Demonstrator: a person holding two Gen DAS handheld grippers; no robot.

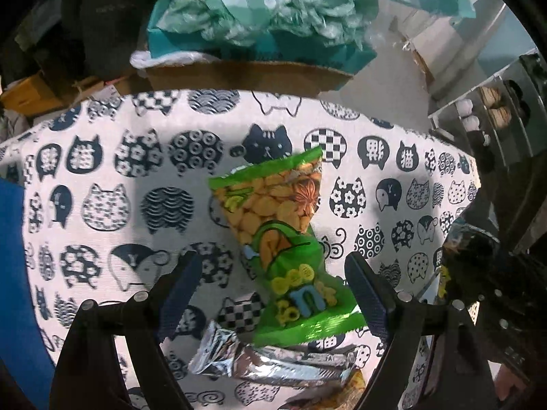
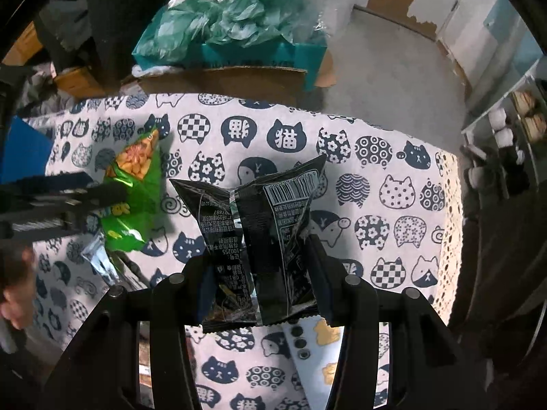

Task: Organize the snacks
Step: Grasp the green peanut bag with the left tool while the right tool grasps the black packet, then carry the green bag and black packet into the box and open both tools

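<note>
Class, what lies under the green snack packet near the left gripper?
Under the green snack packet: the cat-print cloth and the end of a silver wrapper. Anything else beneath is hidden.

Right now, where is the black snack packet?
In the right wrist view, the black snack packet sits centrally, clamped between the right gripper fingers above the cat-print tablecloth, with the green snack bag to its left.

A surface draped in a white cloth printed with navy cat heads (image 1: pixel 102 177) fills the foreground, partly sunlit, partly in shadow. Just beyond its far edge stands a brown cardboard box (image 2: pixel 222 83) heaped with crumpled teal plastic bags (image 2: pixel 218 24). A grey floor (image 2: pixel 386 78) runs to a pale wall with patchy, peeling paint (image 2: pixel 434 3). At right stands a clear acrylic shelf rack (image 1: pixel 485 116).
</note>
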